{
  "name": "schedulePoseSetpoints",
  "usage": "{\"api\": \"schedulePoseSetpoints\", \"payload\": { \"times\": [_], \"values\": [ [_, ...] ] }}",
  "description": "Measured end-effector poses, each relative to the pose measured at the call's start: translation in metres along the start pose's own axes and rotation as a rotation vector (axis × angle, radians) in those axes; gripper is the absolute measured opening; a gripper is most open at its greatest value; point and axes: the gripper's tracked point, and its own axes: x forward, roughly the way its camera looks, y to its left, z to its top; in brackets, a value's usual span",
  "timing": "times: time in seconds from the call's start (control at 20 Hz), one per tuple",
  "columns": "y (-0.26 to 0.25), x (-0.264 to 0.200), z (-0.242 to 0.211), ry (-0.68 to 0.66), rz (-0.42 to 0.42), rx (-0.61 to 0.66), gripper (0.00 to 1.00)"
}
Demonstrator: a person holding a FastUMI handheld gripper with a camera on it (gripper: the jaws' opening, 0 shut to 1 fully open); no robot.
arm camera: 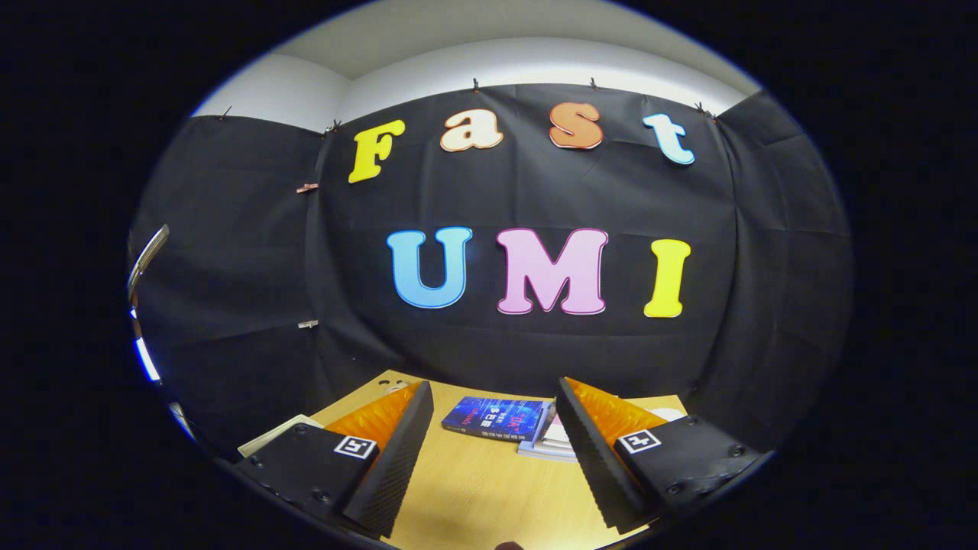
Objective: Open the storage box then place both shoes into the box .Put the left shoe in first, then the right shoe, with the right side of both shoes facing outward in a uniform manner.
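A: Storage box and shoes: I can't place either from here. The gripper view looks level across a wooden table [474,489] toward the booth's black cloth wall [535,351].

B: Tool state?

A: Gripper [495,397] fingers stand spread wide apart, nothing between them but bare tabletop. No contact with anything.

B: What is on the table?

A: Blue book [493,418] lying flat beyond the fingertips, near the far edge. Just beside it, partly behind the right finger, a small stack of paler books or papers [552,441]. A light, flat sheet-like item [279,432] at the table's near left corner, behind the left finger; too little of it to name.

B: Stage of the task?

A: Can't be judged. Whether the box is open or shut, shoes in or out, nothing here settles it.

B: Risks, then?

A: Mostly blind motion. The camera is pitched toward the wall, so anything low or close under the fingers goes unseen; swinging down to search could knock the books off the far edge or clip the table. Second risk, my judgement only: shoe order and facing. Left goes first, right sides outward, and a wide fisheye view bends shapes, so a left shoe could be mistaken for a right unless it is seen squarely before the fingers close.
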Motion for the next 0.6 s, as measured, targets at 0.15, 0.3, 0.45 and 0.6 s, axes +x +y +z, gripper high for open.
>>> {"api": "schedulePoseSetpoints", "payload": {
  "times": [0.15,0.3,0.45,0.6],
  "values": [
    [-0.026,-0.005,0.001,-0.021,-0.028,-0.008,0.98],
    [-0.044,-0.012,-0.004,-0.028,-0.049,-0.052,0.98],
    [-0.058,-0.015,-0.007,-0.018,-0.061,-0.031,0.98],
    [-0.073,-0.017,-0.007,-0.019,-0.080,-0.014,0.98]
  ]
}}
